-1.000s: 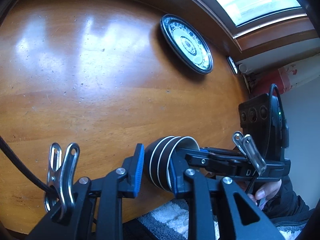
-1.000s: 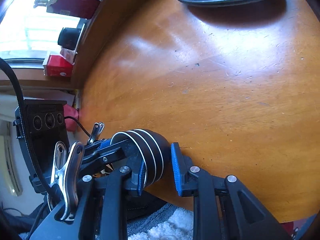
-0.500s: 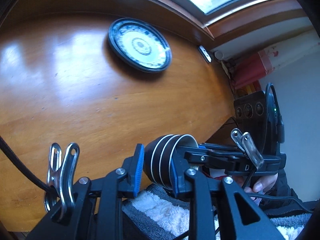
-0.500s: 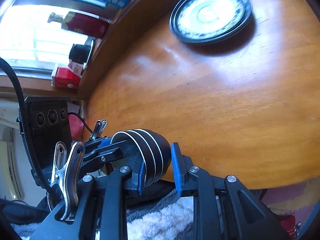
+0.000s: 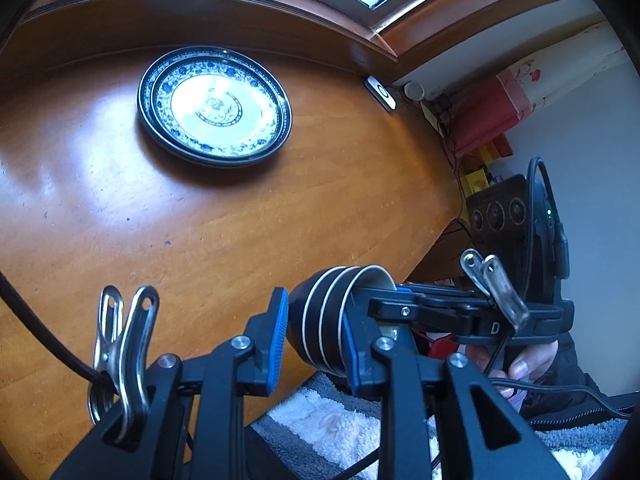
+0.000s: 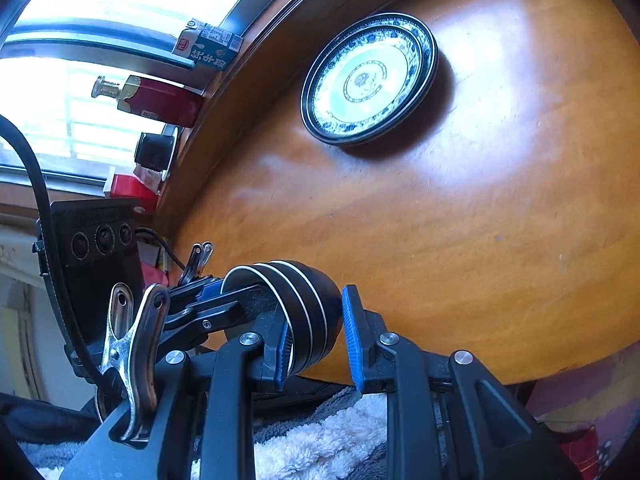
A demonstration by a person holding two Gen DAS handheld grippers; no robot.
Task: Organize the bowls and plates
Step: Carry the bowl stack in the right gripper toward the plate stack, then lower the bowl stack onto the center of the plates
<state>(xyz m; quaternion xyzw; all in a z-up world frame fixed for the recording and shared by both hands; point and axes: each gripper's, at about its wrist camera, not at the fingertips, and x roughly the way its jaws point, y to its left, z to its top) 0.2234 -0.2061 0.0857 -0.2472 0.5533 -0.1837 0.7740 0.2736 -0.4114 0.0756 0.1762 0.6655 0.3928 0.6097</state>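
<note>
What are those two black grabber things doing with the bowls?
A person holds a grabber in each hand, and both grip one stack of black bowls with white rims, tipped on its side. The left gripper and the right gripper each clamp the stack from opposite sides, holding it in the air above the near edge of the round wooden table. Farther back on the table sits a stack of blue-and-white patterned plates, untouched.

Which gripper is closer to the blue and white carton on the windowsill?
Left, I think. The left gripper sits on the carton's side of the bowls. The right gripper holds them from the other side, farther from the carton.
</note>
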